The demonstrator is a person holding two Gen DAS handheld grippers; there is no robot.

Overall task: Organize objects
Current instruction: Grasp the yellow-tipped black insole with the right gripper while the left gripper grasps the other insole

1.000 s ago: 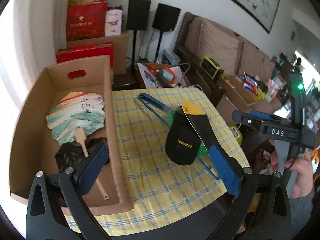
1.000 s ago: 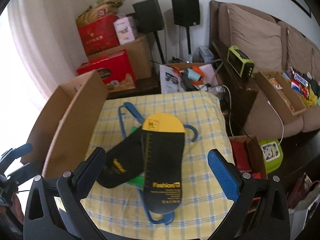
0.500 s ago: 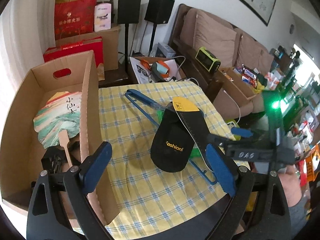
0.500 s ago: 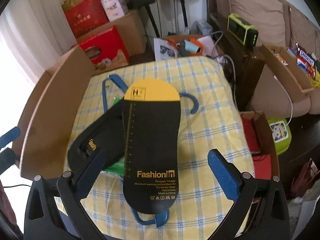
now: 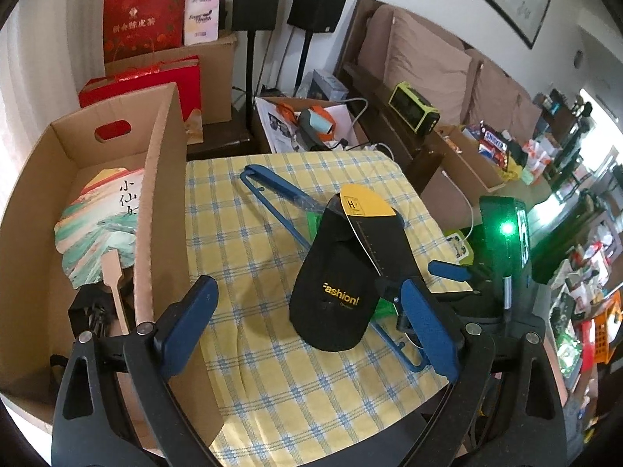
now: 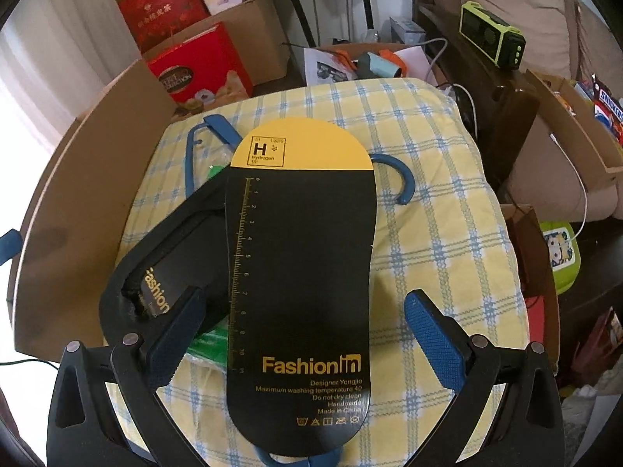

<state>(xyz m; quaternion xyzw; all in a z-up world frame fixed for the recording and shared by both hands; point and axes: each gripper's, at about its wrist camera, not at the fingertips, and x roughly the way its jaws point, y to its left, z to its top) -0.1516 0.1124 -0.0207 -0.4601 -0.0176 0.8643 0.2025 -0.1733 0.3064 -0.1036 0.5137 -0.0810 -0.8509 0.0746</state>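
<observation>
The card, black with a yellow top and "Fashion" lettering, lies lengthwise straight between the spread fingers of the right gripper, its lower end reaching in between the blue pads; neither pad touches it, so the jaws stand wide apart and hold nothing. The card leans over a black cap that sits just left of it on the checked cloth, and both rest on a blue hanger whose hook curls out on the card's right. A bit of green shows beneath the card's left edge. Seen from the left wrist, the cap and card are in the middle of the cloth, to the right of the box; the right gripper comes in low from the cloth's right side, level with the card's near end, a green lamp lit on its body. The left gripper hangs over the near edge of the cloth, its fingers also spread and empty, its left pad in front of the box's wall and its right pad near the cap's brim. The box stands on the cloth's left side, and inside it lies a painted fan with its handle towards the camera, beside a dark item too unclear to name.
</observation>
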